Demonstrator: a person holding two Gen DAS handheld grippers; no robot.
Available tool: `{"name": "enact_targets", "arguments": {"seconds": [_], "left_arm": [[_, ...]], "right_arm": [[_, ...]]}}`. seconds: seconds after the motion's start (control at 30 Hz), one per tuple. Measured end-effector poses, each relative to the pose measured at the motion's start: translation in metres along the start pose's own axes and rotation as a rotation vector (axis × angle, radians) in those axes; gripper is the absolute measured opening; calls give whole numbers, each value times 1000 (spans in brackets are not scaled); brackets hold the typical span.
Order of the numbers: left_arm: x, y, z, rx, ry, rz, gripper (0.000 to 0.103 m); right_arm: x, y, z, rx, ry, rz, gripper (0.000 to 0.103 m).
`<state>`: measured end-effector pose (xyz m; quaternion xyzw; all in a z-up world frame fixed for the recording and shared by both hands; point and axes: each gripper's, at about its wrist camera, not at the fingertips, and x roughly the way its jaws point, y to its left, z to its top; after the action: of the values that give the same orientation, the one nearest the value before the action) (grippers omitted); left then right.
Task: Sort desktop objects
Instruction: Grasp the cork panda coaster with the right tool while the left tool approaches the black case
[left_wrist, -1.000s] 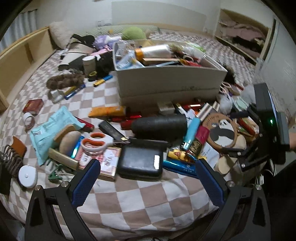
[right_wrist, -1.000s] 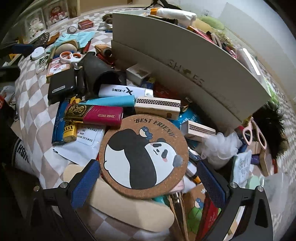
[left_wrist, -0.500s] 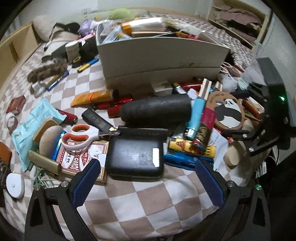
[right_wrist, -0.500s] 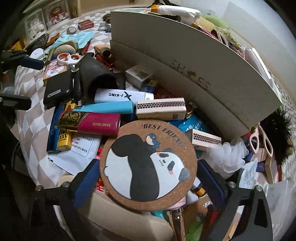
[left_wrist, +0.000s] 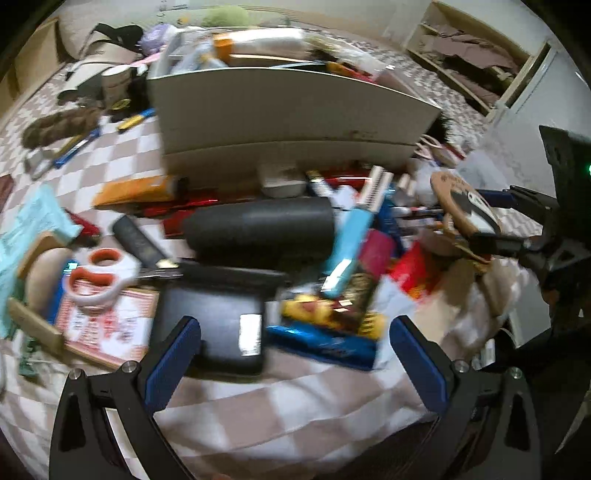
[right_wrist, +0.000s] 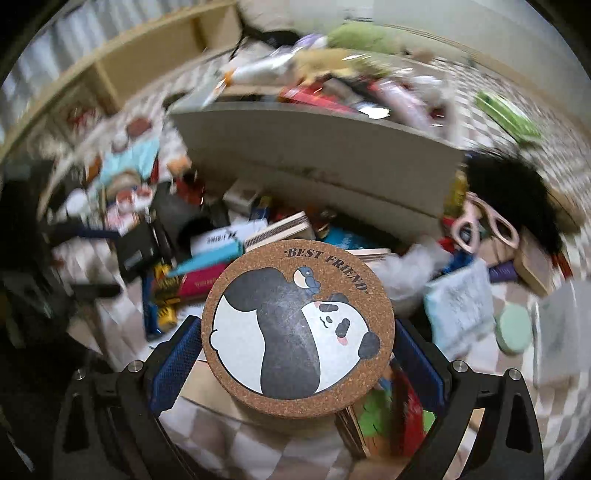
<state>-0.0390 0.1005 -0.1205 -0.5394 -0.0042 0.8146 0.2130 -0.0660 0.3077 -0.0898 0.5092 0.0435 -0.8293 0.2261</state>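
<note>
Two views were examined, left wrist first. The left gripper (left_wrist: 291, 354) stood with its blue pads wide apart and nothing between them, held low over the near edge of the checked cloth (left_wrist: 258, 413). Just beyond it lay the black wallet (left_wrist: 218, 332), with the orange-handled scissors (left_wrist: 99, 273) to the left and the black cylinder (left_wrist: 258, 229) behind. The grey box (left_wrist: 288, 114), already heaped with articles, stood at the far side. Compared with half a second earlier, the panda coaster (left_wrist: 463, 214) no longer lay flat on the pile at the right; it was tilted up and pinched in the right gripper (left_wrist: 491, 218). Heavy blur marked this view as moving.

In the right wrist view, the right gripper (right_wrist: 295, 354) was closed on the cork panda coaster (right_wrist: 295, 328), its pads bearing on opposite edges of the disc. The coaster sat clear above the clutter, whereas a moment before it had rested among the matchboxes (right_wrist: 277, 230) and the blue tube (right_wrist: 210, 258). The camera had swung up towards the grey box (right_wrist: 314, 147), whose open top was now in sight.

Assessment: one item had left the pile and was in carriage; the box appeared the probable destination. Much remained loose on the cloth.
</note>
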Motion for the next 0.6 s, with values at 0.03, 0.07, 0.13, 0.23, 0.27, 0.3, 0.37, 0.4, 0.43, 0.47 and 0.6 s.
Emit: {"name": "enact_targets", "arguments": {"seconds": [0.03,0.07,0.13,0.23,0.27,0.3,0.37,0.4,0.43,0.47,0.6], "left_arm": [[2,-6,0,2,1,-9,103],[3,-10,-1,8,1,-9,103],[4,-15,-2,24,-2,4,103],[4,-23,-3,48,-7,22,103],[2,-22,-3,58,-12,36,103],[-1,-19,-2,68,-14,51,103],[-6,-6,0,100,-4,91,103],[-6,0,1,104,6,102,103],[-4,5,2,102,17,104,103],[-3,11,3,99,28,107,103],[3,33,8,90,71,118,103]], "right_arm": [[-5,-3,1,26,-12,6,99],[-9,-6,2,49,-26,12,99],[-19,-13,1,97,-52,21,99],[-23,-19,0,159,-77,35,99],[-23,-21,-1,184,-84,41,99],[-25,-25,-4,208,-87,48,99],[-28,-31,-8,246,-90,65,99],[-30,-33,-10,255,-89,72,99],[-31,-34,-11,260,-89,76,99],[-32,-34,-12,263,-89,77,99],[-31,-36,-13,269,-87,85,99]]}}
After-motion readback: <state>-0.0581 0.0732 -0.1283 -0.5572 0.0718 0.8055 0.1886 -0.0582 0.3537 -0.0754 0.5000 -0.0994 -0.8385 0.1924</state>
